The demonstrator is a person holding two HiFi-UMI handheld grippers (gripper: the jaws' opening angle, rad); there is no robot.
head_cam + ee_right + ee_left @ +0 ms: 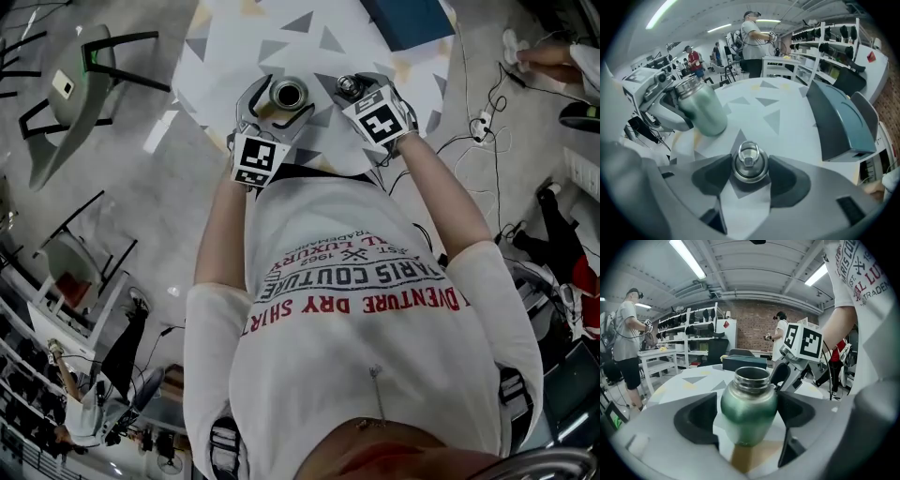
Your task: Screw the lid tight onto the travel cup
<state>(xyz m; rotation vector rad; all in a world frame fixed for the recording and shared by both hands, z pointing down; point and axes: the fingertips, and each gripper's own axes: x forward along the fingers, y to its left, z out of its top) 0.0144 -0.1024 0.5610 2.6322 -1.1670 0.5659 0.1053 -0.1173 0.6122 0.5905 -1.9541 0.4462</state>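
The left claw (747,422) gapes wide, its jaws flanking the green travel cup (749,401) without clamping it, and the cup's mouth is bare. The right claw (749,174) stands parted round the lid (749,161), which rests on the worktop (787,117). Gripping, mating and screwing all seem still to do.

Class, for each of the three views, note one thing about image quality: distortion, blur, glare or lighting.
Head view: dim and grey overall, the person's shirt bulging across the lower half. Left gripper view: fisheye with dark corners, ceiling lights blown out white, the cup soft toward its base. Right gripper view: fisheye bends the table; the lid is crisp, the cup smeared.
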